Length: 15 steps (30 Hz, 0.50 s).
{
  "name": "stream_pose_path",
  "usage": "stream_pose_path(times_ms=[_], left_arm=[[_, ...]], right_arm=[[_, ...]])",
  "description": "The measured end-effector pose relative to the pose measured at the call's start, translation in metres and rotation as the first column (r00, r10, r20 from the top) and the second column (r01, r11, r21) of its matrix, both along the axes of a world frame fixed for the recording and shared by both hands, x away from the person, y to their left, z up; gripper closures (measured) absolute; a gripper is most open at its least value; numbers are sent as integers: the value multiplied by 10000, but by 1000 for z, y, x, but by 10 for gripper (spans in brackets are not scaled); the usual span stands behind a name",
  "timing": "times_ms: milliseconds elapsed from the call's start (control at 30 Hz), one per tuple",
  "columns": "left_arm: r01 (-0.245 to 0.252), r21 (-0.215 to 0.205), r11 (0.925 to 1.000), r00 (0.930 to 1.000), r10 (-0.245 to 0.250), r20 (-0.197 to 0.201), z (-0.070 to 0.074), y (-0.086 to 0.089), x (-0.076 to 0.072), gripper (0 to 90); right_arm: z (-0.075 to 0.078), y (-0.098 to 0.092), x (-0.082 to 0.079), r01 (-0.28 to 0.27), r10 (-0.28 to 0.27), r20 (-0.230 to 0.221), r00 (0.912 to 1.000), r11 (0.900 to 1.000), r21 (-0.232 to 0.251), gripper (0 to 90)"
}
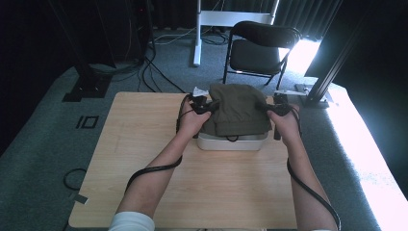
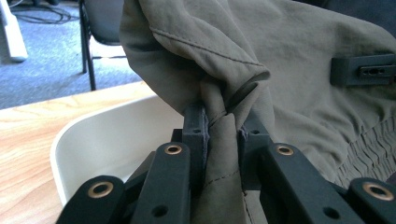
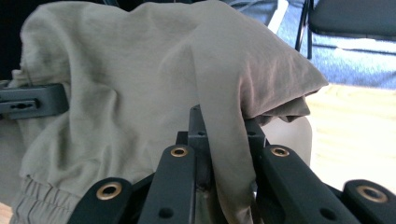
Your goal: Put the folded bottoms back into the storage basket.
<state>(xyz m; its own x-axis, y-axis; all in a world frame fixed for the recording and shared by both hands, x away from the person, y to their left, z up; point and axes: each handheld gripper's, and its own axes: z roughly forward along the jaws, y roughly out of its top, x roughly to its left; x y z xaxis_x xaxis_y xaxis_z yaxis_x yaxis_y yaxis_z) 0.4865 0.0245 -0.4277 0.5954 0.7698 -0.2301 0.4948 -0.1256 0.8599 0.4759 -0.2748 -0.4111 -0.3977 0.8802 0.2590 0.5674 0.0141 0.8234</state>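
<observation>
An olive-green garment (image 1: 236, 108) is bunched over a white tub (image 1: 232, 142) at the far middle of the wooden table (image 1: 144, 183). My left gripper (image 1: 211, 106) is shut on the garment's left side, a fold of cloth (image 2: 223, 140) pinched between its jaws. At the other side my right gripper (image 1: 265, 108) is shut on the garment's right edge, with fabric (image 3: 224, 140) draped over and between the jaws. The tub's white rim (image 2: 70, 140) sits below the cloth in the left gripper view. The opposite gripper shows past the cloth in each gripper view.
A black folding chair (image 1: 260, 48) stands behind the table on grey carpet. A white desk leg (image 1: 197, 33) and black cables (image 1: 154, 72) lie further back left. A black stand base (image 1: 312, 94) is at the table's far right corner.
</observation>
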Motion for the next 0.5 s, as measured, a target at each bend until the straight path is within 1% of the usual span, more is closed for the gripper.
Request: stream_pose_path(times_ms=[33, 67, 100, 133, 233, 267, 333, 400, 433, 500], left_arm=[[-14, 15, 10000, 10000, 14, -44, -2, -1, 1, 794], [-25, 156, 9999, 9999, 27, -141, -6, -1, 3, 794], [-27, 190, 9998, 9998, 31, -209, -9, -2, 5, 794], [-55, 261, 9996, 9994, 64, -342, -13, -2, 7, 794], [-101, 315, 9995, 9984, 118, -545, -22, -2, 12, 794], [-101, 315, 9995, 9984, 118, -545, -22, -2, 12, 794], [-134, 584, 9982, 9970, 178, -756, -30, -3, 14, 794], [-145, 623, 9980, 9968, 192, -770, -32, -3, 15, 794], [-138, 838, 9964, 9953, 218, -946, -35, -3, 15, 794], [-106, 1022, 9947, 9933, 222, -1130, -38, -3, 16, 793]], right_arm=[[-4, 0, 2, 13, -13, -100, 9999, 10000, 7, 806], [-7, 1, 4, 25, -26, -156, 9999, 10000, -55, 806], [-12, 1, 7, 73, -76, -264, 9996, 9999, -115, 806], [-15, 1, 8, 108, -110, -332, 9994, 9999, -71, 806], [-26, 1, 13, 179, -184, -596, 9981, 9998, -99, 806], [-28, 1, 14, 162, -170, -646, 9978, 9998, -122, 806], [-34, 1, 16, 159, -170, -731, 9972, 9997, -159, 806], [-39, 4, 18, 108, -139, -834, 9964, 9992, -373, 806], [-41, 5, 19, 63, -110, -906, 9958, 9986, -522, 805], [-46, 7, 20, 98, -161, -1082, 9940, 9982, -585, 805]])
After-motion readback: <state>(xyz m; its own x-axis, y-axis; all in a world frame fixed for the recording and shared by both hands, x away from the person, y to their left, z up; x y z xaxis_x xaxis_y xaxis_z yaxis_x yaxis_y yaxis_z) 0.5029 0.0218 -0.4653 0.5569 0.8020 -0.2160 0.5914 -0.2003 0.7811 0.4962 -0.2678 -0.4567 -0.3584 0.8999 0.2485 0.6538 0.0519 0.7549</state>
